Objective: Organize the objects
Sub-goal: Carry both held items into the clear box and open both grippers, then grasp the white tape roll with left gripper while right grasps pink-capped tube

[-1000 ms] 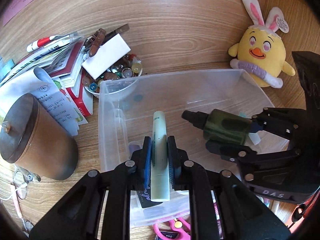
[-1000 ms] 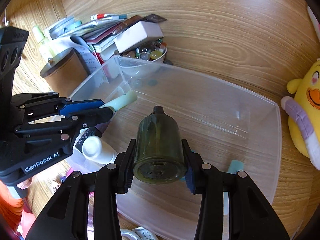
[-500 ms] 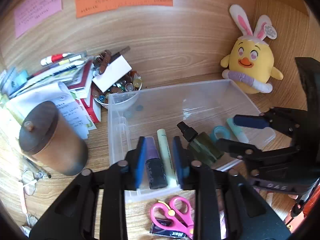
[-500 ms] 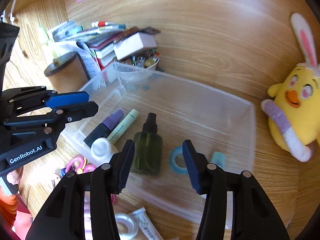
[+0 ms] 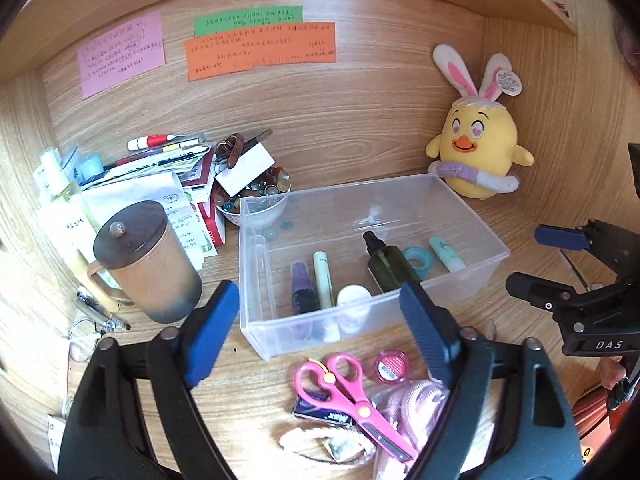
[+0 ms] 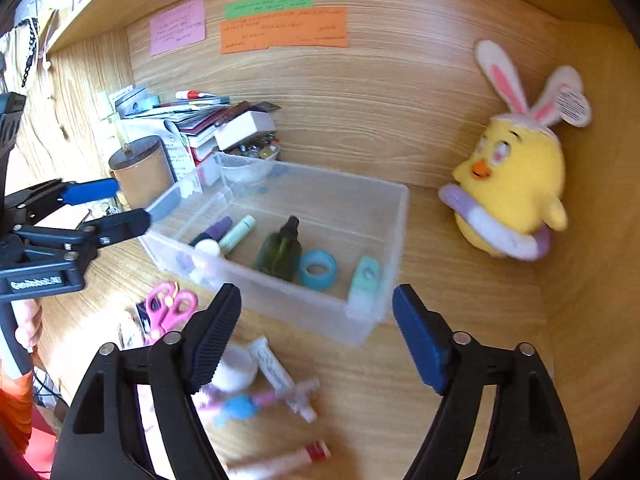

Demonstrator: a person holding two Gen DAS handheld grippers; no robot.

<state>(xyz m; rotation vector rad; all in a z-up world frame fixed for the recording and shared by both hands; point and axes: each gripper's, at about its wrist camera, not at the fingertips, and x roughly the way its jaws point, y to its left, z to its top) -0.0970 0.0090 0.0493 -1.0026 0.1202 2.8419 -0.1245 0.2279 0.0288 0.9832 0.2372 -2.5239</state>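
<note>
A clear plastic bin (image 5: 472, 216) (image 6: 396, 216) stands on the wooden desk. In it lie a dark green spray bottle (image 5: 386, 266) (image 6: 282, 250), a pale green tube (image 5: 323, 280) (image 6: 237, 233), a purple bottle (image 5: 302, 290), a white cap (image 5: 352, 296), a blue tape ring (image 5: 418, 260) (image 6: 318, 269) and a mint tube (image 5: 446, 254) (image 6: 366, 280). My left gripper (image 5: 320, 332) is open and empty, in front of the bin. My right gripper (image 6: 316, 332) is open and empty, in front of the bin's right end.
Pink scissors (image 5: 352, 390) (image 6: 166, 310), a pink round case (image 5: 391, 365) and small tubes (image 6: 276, 372) lie in front of the bin. A brown lidded mug (image 5: 148, 260), a paper pile (image 5: 160, 168) and a bead bowl (image 5: 256, 196) stand left. A yellow plush chick (image 5: 478, 148) (image 6: 516, 192) sits right.
Both grippers let go: the pale green tube and the green spray bottle now lie in the bin. Both grippers opened wide and pulled back from the bin.
</note>
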